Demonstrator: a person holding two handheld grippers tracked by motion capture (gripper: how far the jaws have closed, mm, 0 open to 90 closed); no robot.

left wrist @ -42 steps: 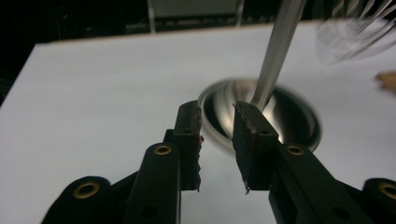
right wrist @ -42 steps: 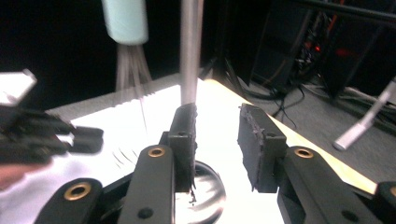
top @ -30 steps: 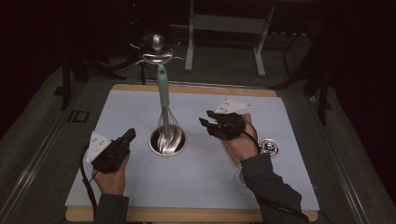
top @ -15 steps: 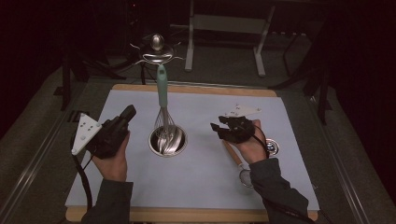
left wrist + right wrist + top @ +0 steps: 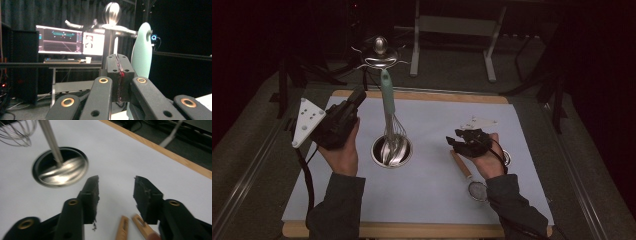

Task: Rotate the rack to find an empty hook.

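My left gripper (image 5: 119, 75): jaws pressed together, empty, raised beside the whisk (image 5: 388, 107).
My right gripper (image 5: 116, 190): jaws apart, empty, above two wooden handles (image 5: 122, 227), probably strainers'.

- Whisk (image 5: 388, 107) showing mint-green handle, silver wires.
- Cup (image 5: 391, 150) gleaming shiny steel.
- Mat (image 5: 432, 200) looking pale blue-grey; table edge (image 5: 422, 96) showing light wood.
- Sticks (image 5: 130, 226) showing tan wood.
- Both grippers' jaws looking black w/ brass rivets.
- Left plate (image 5: 306, 120) showing white-grey.
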